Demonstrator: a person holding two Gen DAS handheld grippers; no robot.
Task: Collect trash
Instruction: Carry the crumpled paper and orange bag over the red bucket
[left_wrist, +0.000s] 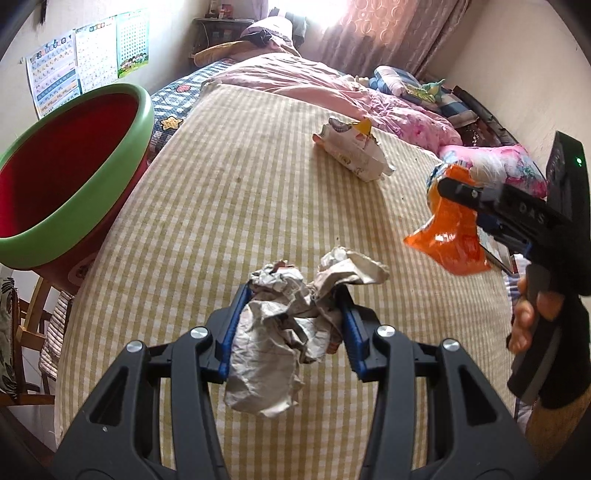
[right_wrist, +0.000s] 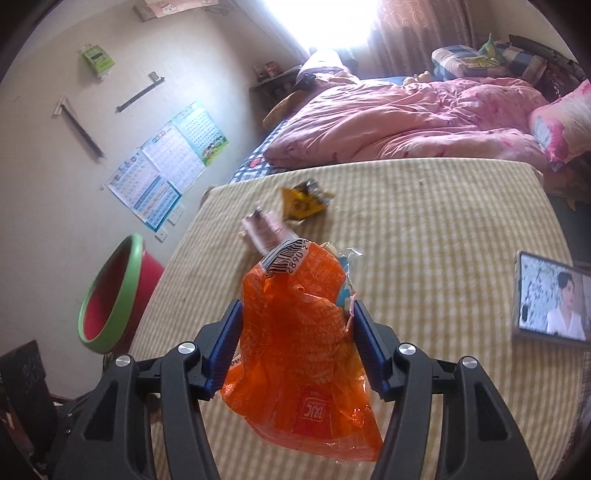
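My left gripper (left_wrist: 293, 295) is shut on a crumpled wad of grey newspaper (left_wrist: 280, 332) and holds it above the checked bed cover (left_wrist: 221, 184). My right gripper (right_wrist: 295, 314) is shut on an orange plastic wrapper (right_wrist: 299, 354); it also shows in the left wrist view (left_wrist: 448, 240), held in the air at the right. A white and yellow snack wrapper (left_wrist: 354, 151) lies on the bed further back; in the right wrist view it (right_wrist: 303, 201) lies beyond the orange wrapper. A red bin with a green rim (left_wrist: 70, 177) stands at the bed's left edge, also in the right wrist view (right_wrist: 114, 295).
A pink quilt (left_wrist: 314, 85) and pillows (left_wrist: 498, 166) fill the far end of the bed. A phone (right_wrist: 550, 299) playing video lies on the cover at the right. Posters (left_wrist: 85, 59) hang on the left wall. A wooden chair (left_wrist: 29, 325) stands below the bin.
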